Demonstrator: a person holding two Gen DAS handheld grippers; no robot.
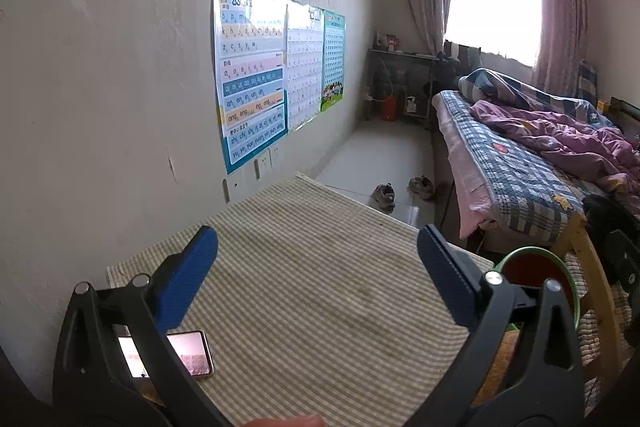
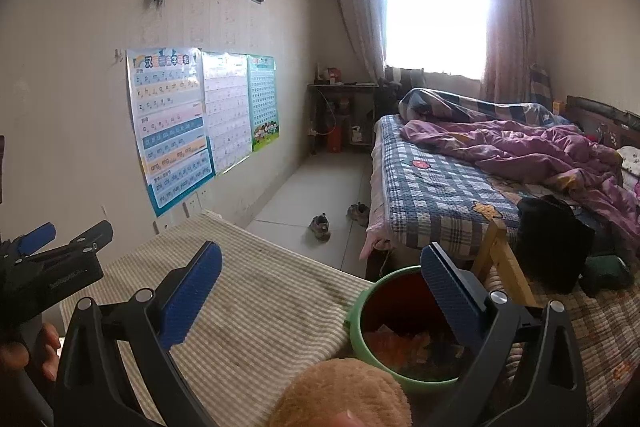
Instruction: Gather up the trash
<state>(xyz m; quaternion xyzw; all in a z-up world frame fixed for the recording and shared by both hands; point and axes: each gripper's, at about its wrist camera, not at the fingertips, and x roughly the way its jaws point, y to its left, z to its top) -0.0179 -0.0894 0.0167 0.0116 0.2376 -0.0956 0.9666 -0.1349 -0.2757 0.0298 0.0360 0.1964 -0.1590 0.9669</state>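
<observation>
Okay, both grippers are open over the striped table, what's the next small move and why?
Probably pull both back. The striped tablecloth shows only a phone, no loose trash, while the green bin already holds scraps. Left gripper and right gripper hold nothing.

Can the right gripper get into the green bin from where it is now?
Probably yes. The right gripper is open and empty, and the green bin sits just off the striped tablecloth's edge, its mouth uncovered, under the right-hand finger. The brown plush thing stays nearer the camera, not over the opening.
</observation>
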